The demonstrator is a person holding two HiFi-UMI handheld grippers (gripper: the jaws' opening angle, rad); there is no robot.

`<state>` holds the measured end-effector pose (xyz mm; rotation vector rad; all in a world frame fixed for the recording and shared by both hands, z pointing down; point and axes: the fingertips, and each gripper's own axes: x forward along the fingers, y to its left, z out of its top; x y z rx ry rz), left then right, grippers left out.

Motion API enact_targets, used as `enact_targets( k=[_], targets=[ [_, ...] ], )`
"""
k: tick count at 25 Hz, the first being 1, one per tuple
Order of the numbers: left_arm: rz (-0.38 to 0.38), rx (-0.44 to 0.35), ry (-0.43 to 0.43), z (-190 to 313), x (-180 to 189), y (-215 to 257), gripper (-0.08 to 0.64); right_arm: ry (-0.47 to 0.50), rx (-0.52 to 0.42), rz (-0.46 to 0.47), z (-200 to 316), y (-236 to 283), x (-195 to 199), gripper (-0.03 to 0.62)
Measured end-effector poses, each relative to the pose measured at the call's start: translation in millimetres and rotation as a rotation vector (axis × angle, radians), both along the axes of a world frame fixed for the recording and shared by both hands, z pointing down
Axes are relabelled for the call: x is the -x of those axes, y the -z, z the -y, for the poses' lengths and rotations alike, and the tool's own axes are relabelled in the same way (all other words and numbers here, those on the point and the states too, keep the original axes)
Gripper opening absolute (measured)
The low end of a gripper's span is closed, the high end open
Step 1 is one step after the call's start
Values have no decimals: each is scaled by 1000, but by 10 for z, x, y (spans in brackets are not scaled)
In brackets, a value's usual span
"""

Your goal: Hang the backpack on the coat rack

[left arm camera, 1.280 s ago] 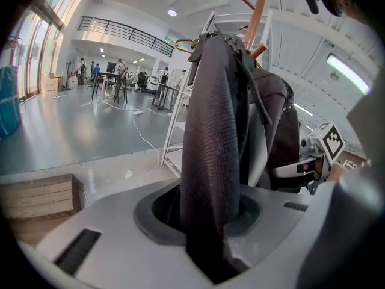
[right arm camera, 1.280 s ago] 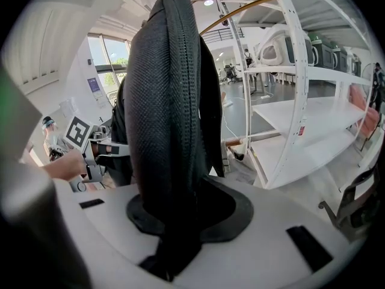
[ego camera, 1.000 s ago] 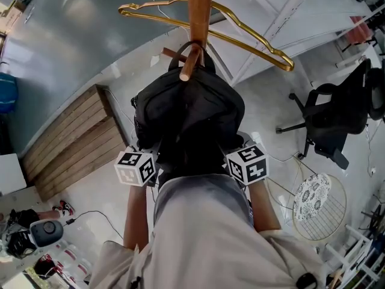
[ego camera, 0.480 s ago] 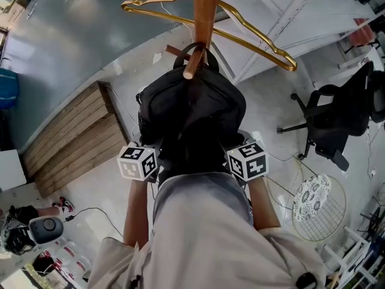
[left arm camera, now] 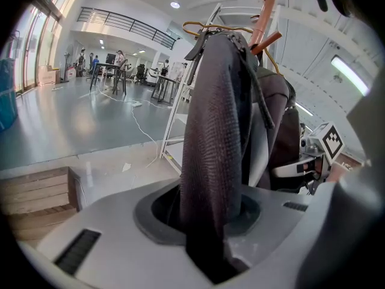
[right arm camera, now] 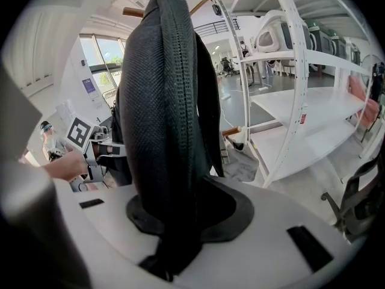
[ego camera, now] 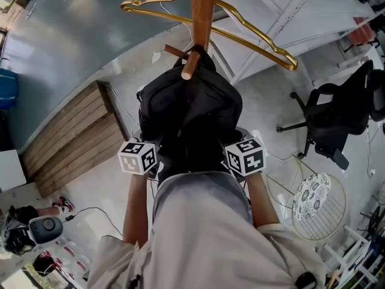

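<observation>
Together, left gripper (left arm camera: 207,230) and right gripper (right arm camera: 179,233) pinch the backpack (ego camera: 189,110) over seemingly glossy floor (ego camera: 72,53).

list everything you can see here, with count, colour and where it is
coat rack: 1, brown wood, top centre
backpack: 1, black, top handle hooked on the coat rack
hanger: 1, gold, by the coat rack's pole, above the backpack
wooden platform: 1, brown, floor at left
office chair: 1, black, floor at right
round wire rack: 1, pale, floor at lower right
shelving: 1, white, beyond the backpack
left hand-held gripper: 1, grey, shut on the backpack's fabric
right hand-held gripper: 1, grey, shut on the backpack's fabric
</observation>
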<state>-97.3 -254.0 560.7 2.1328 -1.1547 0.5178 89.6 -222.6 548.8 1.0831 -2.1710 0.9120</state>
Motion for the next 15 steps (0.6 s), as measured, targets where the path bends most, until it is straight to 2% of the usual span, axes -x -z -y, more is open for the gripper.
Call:
enact_targets(
  k=[15],
  targets=[
    [-8,-57,-16,164,-66,-108,117,10,-24,2,149,-96,-129,129]
  ],
)
